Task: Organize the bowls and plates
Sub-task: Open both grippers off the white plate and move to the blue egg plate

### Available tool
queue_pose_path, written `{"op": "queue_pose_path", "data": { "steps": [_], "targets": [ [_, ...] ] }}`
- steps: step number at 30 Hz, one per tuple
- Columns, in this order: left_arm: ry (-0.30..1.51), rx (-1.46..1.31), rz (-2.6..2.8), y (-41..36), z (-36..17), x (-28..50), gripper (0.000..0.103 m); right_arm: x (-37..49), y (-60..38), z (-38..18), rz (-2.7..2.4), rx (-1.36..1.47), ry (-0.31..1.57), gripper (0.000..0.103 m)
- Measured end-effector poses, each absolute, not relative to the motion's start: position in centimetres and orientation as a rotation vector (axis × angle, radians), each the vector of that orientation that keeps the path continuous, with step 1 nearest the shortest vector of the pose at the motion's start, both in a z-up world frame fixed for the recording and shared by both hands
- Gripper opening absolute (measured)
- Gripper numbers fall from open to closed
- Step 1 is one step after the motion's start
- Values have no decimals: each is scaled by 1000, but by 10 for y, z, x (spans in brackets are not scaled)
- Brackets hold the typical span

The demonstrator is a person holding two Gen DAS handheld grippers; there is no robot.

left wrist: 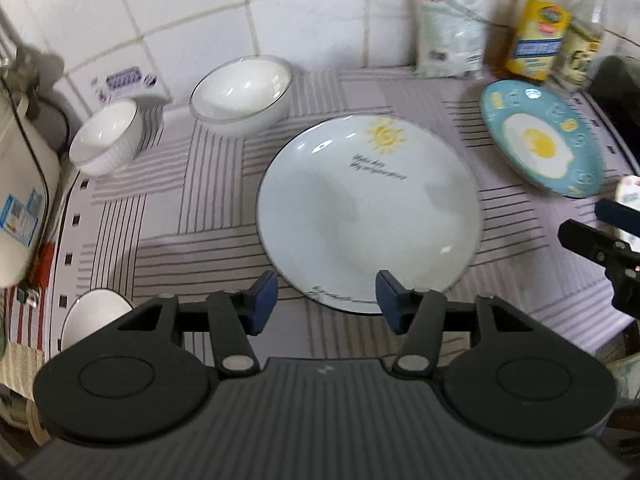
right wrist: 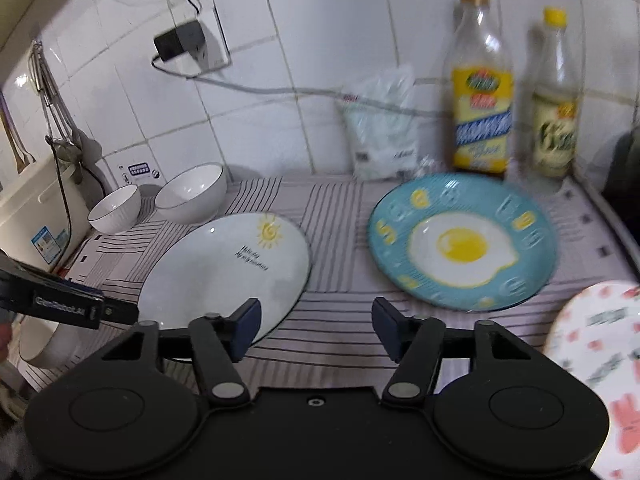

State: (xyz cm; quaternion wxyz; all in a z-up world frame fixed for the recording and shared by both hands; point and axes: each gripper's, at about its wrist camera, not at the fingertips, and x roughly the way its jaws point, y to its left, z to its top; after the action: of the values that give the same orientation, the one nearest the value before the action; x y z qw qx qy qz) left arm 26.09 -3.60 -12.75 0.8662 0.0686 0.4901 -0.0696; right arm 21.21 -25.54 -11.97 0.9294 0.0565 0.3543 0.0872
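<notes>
Dim indoor light with dark vignetted corners; fisheye bending curves the wall tiles. Motion blur smears the bottles and egg plate, while small glints shine on the white bowls.
</notes>
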Motion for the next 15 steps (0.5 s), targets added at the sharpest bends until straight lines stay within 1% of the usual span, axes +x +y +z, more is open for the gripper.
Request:
{"op": "queue_pose_path", "data": {
  "steps": [3, 7, 8, 9, 10, 15],
  "targets": [
    [1003, 158, -180, -49, -113, 254, 62, 200, -265, -105, 176, 107, 702, 73],
    [979, 187, -245, -75, -97, 251, 66, 187, -279, -88, 164, 122, 669, 76],
    [973, 193, -256, -80, -94, 251, 66, 185, -283, -84, 162, 137, 662, 78],
    [967, 199, -266, -87, -90, 251, 67, 182, -288, -80, 159, 147, 653, 83],
    [959, 204, -272, -93, -86, 250, 68, 180, -291, -77, 152, 146, 642, 84],
    [930, 214, -308, -116, -71, 248, 74, 172, -305, -62, 108, 105, 618, 85]
  ]
}}
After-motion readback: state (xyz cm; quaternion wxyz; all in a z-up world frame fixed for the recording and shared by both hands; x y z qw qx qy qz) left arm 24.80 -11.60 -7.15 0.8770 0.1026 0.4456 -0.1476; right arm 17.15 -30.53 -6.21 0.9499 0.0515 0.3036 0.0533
